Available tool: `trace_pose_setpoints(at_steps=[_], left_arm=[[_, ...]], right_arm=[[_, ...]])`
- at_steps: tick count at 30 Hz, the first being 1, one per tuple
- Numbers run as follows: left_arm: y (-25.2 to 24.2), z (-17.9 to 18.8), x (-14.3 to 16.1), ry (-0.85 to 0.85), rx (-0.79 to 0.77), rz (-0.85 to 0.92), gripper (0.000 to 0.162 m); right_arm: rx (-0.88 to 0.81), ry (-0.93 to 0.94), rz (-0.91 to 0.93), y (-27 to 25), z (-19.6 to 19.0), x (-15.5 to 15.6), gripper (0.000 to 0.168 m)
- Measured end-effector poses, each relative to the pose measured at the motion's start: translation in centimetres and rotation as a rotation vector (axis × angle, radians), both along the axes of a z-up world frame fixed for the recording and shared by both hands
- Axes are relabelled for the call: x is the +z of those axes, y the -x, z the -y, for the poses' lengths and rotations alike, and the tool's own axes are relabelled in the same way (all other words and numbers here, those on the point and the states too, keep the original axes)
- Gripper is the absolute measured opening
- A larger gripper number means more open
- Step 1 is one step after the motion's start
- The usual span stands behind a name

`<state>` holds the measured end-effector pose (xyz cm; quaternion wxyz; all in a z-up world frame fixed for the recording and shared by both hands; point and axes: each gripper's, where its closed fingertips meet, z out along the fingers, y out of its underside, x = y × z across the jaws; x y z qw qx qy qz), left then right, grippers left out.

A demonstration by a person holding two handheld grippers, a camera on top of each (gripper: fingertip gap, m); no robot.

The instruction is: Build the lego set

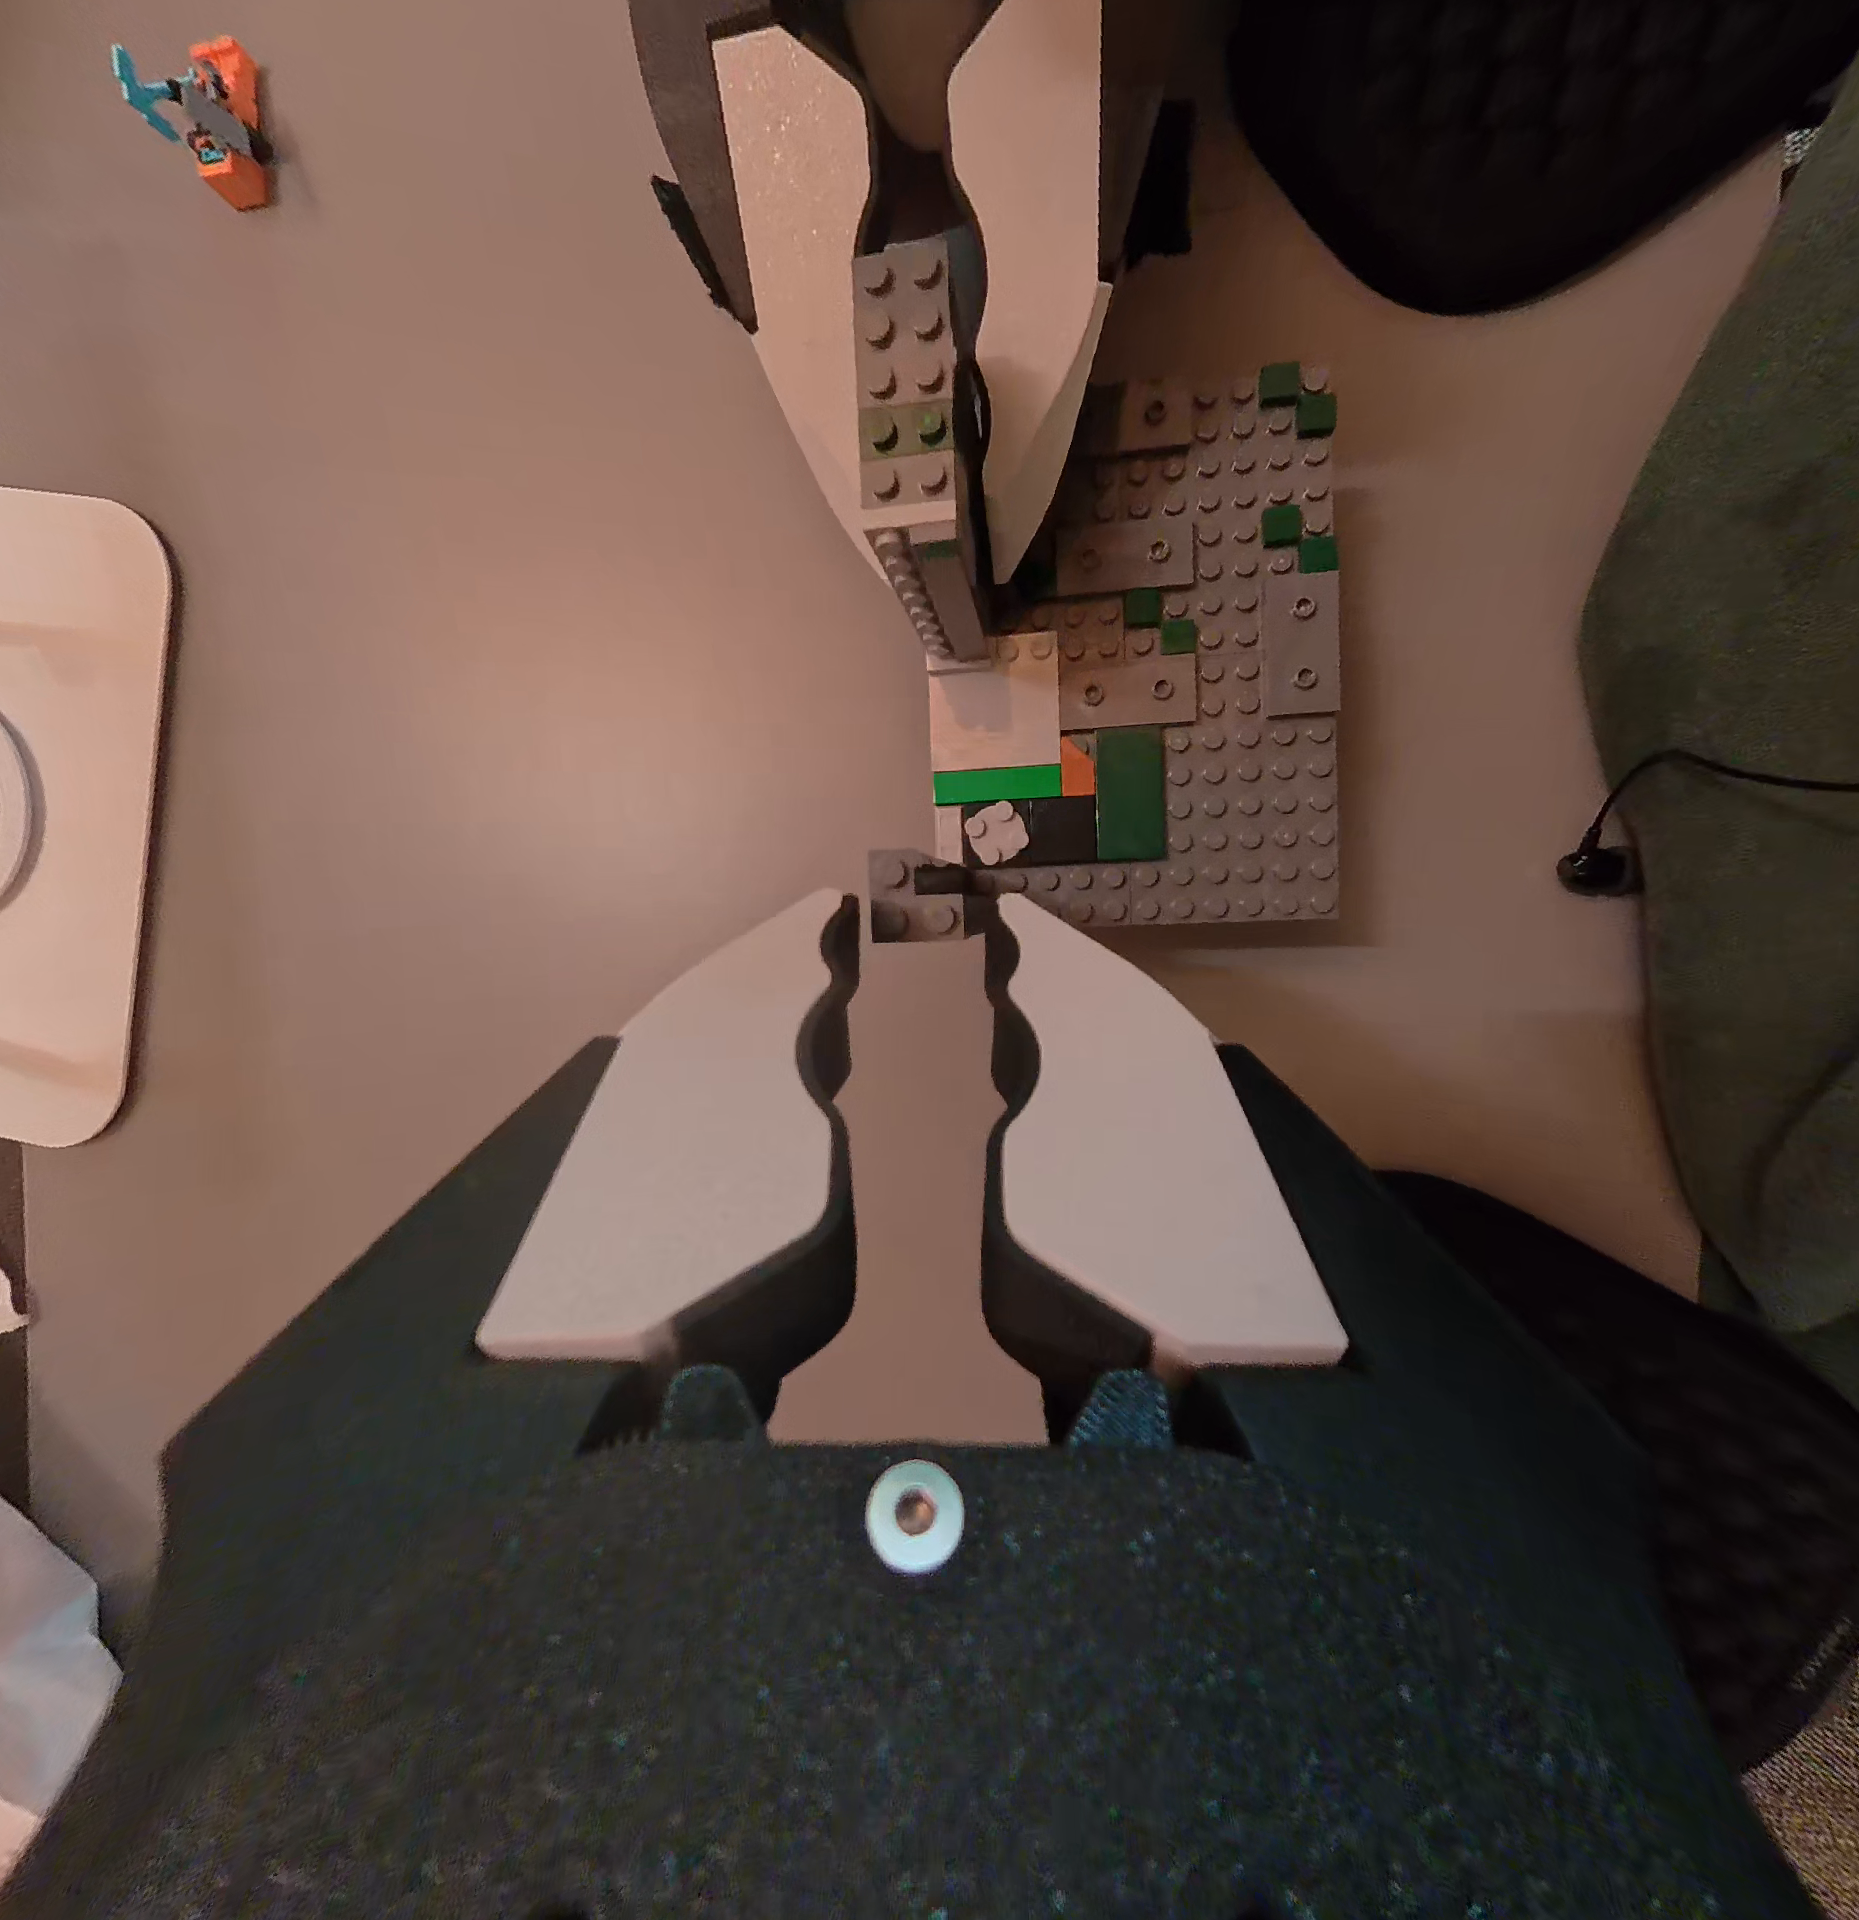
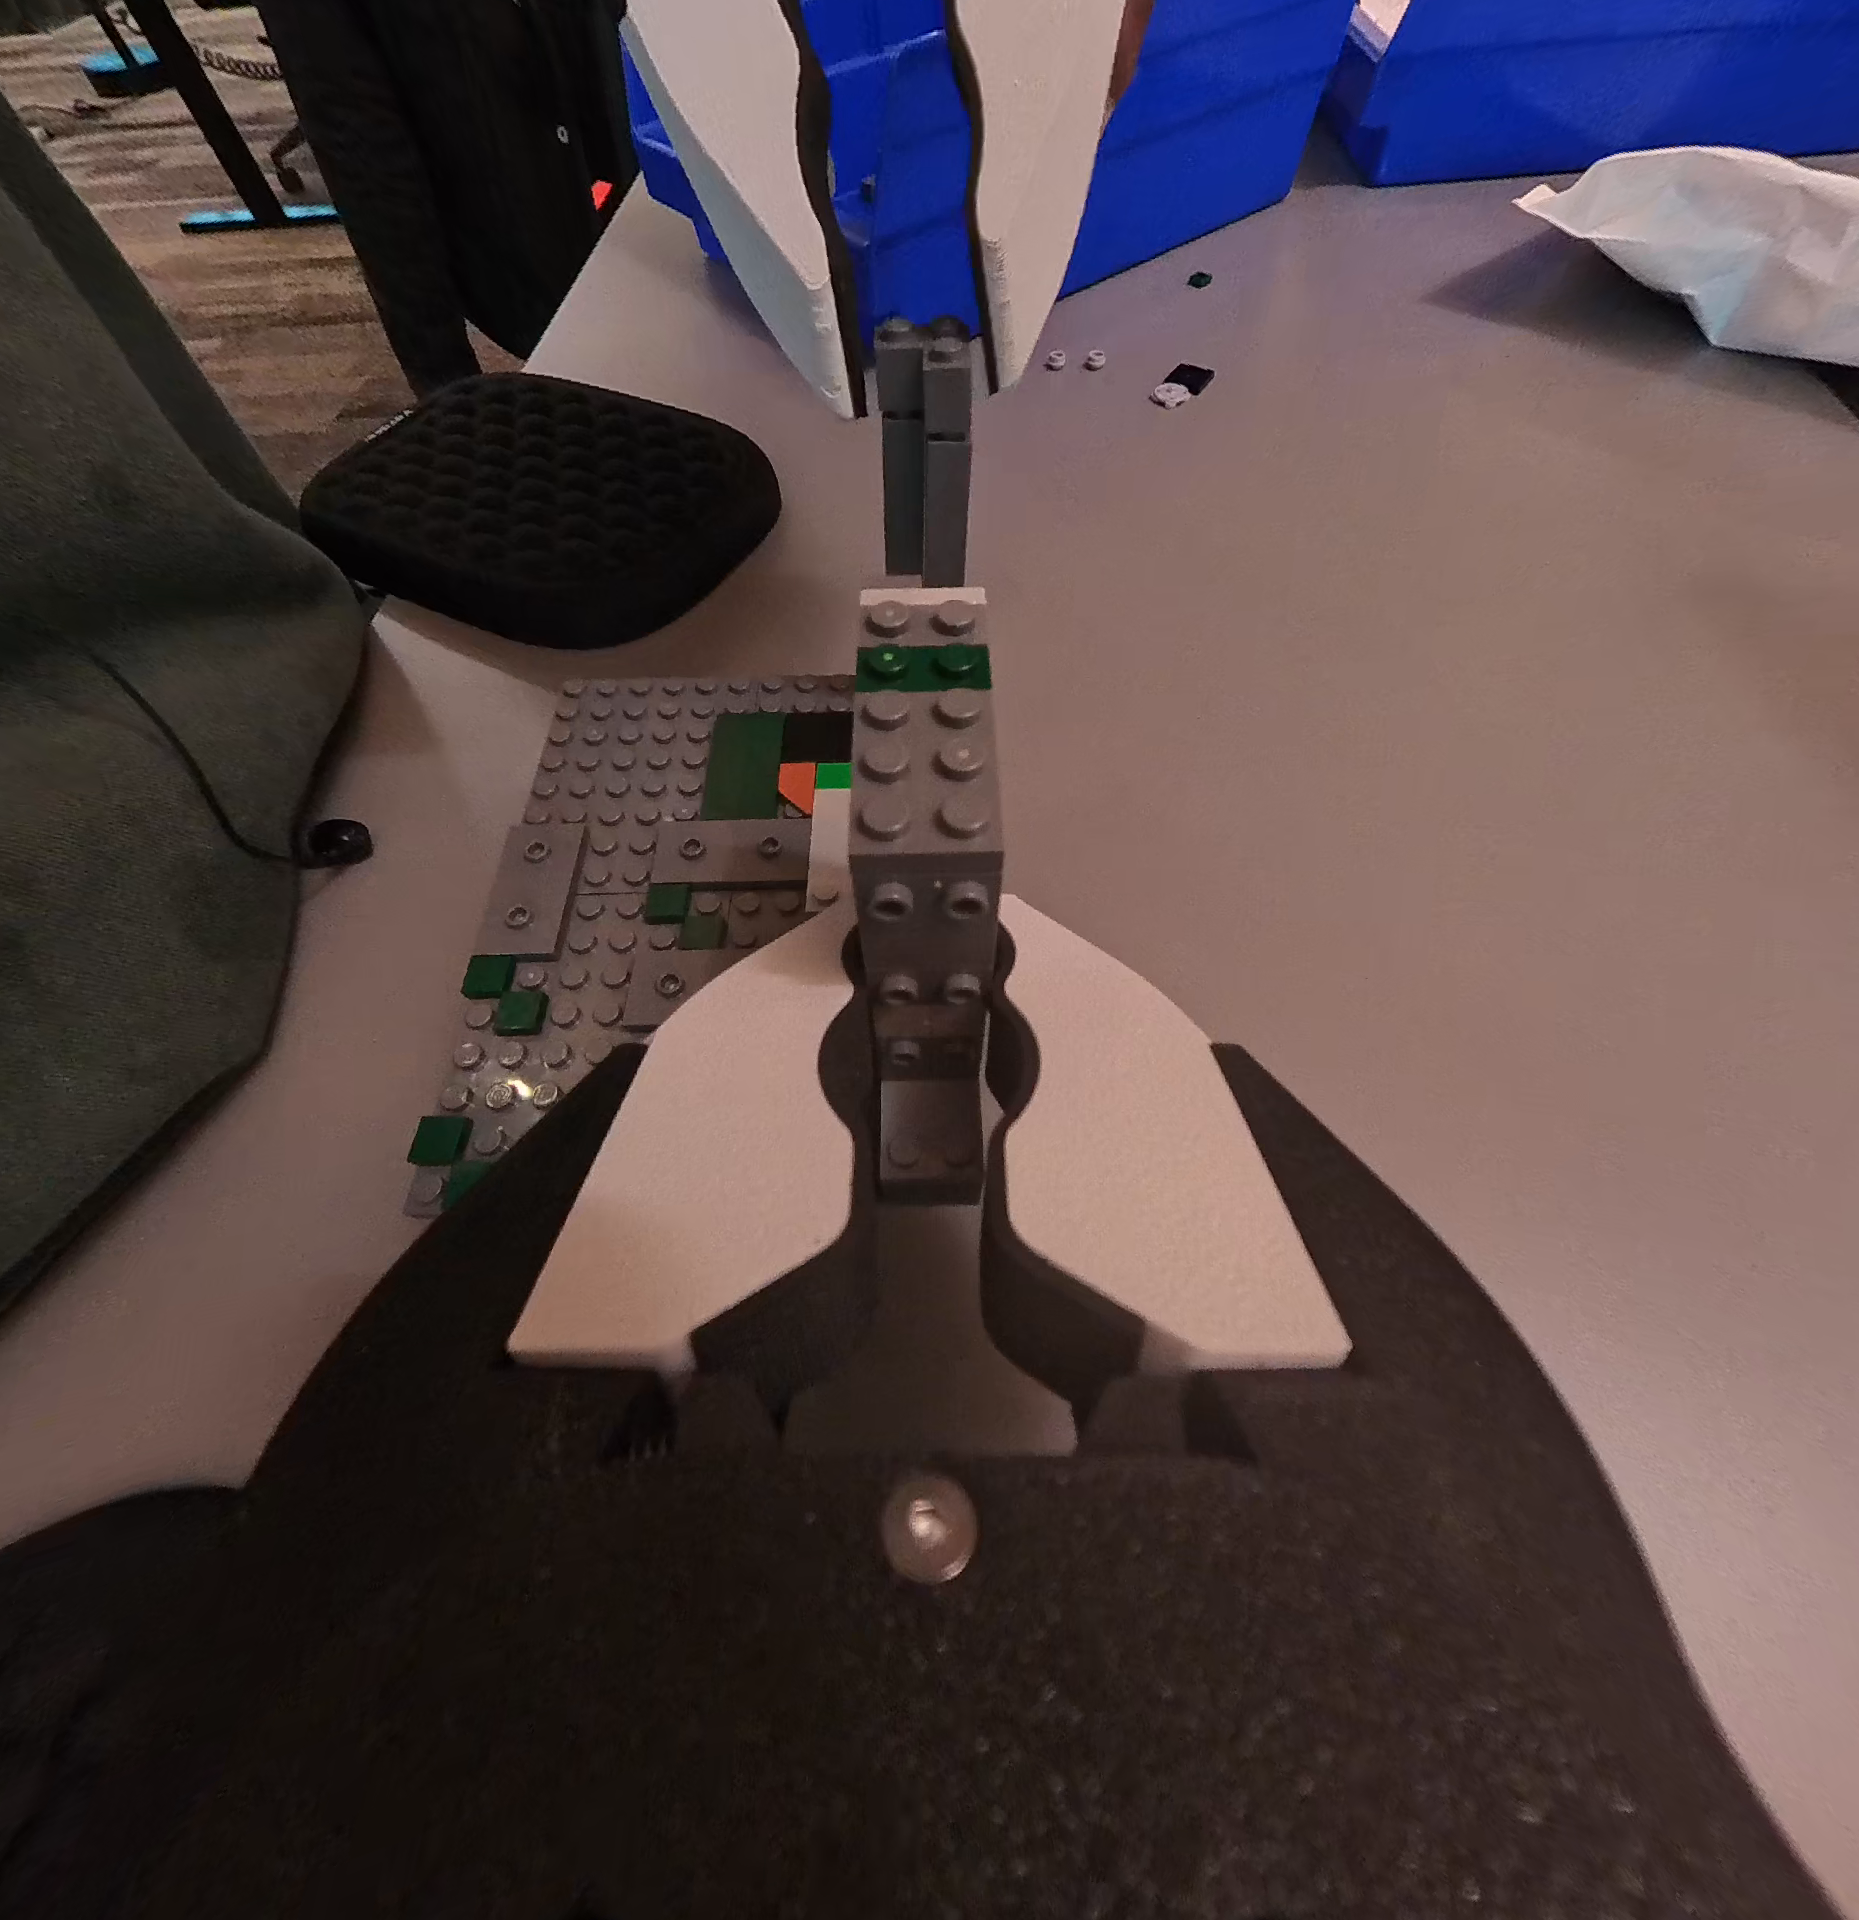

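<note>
Tongs on the right (image 2: 927, 997) pinch the near end of a grey brick tower (image 2: 925, 790), which lies level between both tools above the table (image 2: 1424, 831); a green band crosses its studs towards the far end. At twelve o'clock, the left tongs (image 2: 920, 353) clamp the tower's thin dark grey column end. In the left wrist view, the left tongs (image 1: 923, 914) grip that small grey end, with the right tongs (image 1: 966, 540) beyond at twelve o'clock. Beneath, at one o'clock, lies the grey baseplate (image 1: 1247, 790) with green tiles. Farther off sit a black cushion (image 2: 540, 499), blue bins (image 2: 1216, 135), white paper (image 2: 1735, 239) and an orange model (image 1: 213, 120).
</note>
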<state>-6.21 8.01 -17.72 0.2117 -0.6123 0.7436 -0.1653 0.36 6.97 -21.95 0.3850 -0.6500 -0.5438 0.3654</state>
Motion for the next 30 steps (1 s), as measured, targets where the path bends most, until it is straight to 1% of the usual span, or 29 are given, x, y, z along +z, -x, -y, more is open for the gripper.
trace_pose_setpoints(at_steps=[3, 5, 7, 10, 13, 14, 17, 21, 22, 27, 30], left_arm=[[0.3, 0.1, 0.2, 0.008, 0.005, 0.003, 0.028], [0.5, 0.3, 0.5, 0.063, 0.035, 0.043, 0.033], [0.6, 0.7, 1.0, 0.205, 0.118, 0.125, 0.039], [0.8, 0.6, 1.7, 0.456, 0.291, 0.272, 0.047], [0.7, 0.1, 2.7, 0.758, 0.475, 0.453, 0.048], [0.7, 0.1, 2.7, 0.856, 0.521, 0.491, 0.048], [0.8, -0.4, 2.2, 1.044, 0.645, 0.585, 0.054], [0.2, 0.0, 0.8, 1.270, 0.782, 0.660, 0.078], [0.0, 0.1, 0.7, 1.319, 0.804, 0.683, 0.080], [-0.3, 0.6, -0.6, 1.417, 0.882, 0.717, 0.092], [-0.6, 1.1, -1.0, 1.447, 0.893, 0.716, 0.098]], right_arm=[[0.000, -0.002, -0.002, 0.0, 0.0, 0.0, 0.017], [0.001, -0.005, 0.002, -0.1, 0.0, -0.1, 0.017], [0.003, -0.010, 0.007, -0.2, -0.1, -0.3, 0.017], [0.013, -0.007, 0.000, -0.3, -0.1, -0.3, 0.017], [0.034, -0.016, -0.013, -0.2, 0.2, -0.3, 0.017], [0.040, -0.019, -0.015, -0.1, 0.3, -0.2, 0.017], [0.050, -0.028, -0.019, 0.0, 0.5, -0.2, 0.017], [0.062, -0.045, -0.034, 0.2, 0.8, 0.2, 0.017], [0.064, -0.048, -0.037, 0.2, 0.8, 0.3, 0.017], [0.063, -0.066, -0.038, 0.3, 0.9, 0.4, 0.017], [0.064, -0.068, -0.040, 0.3, 0.9, 0.4, 0.017]])
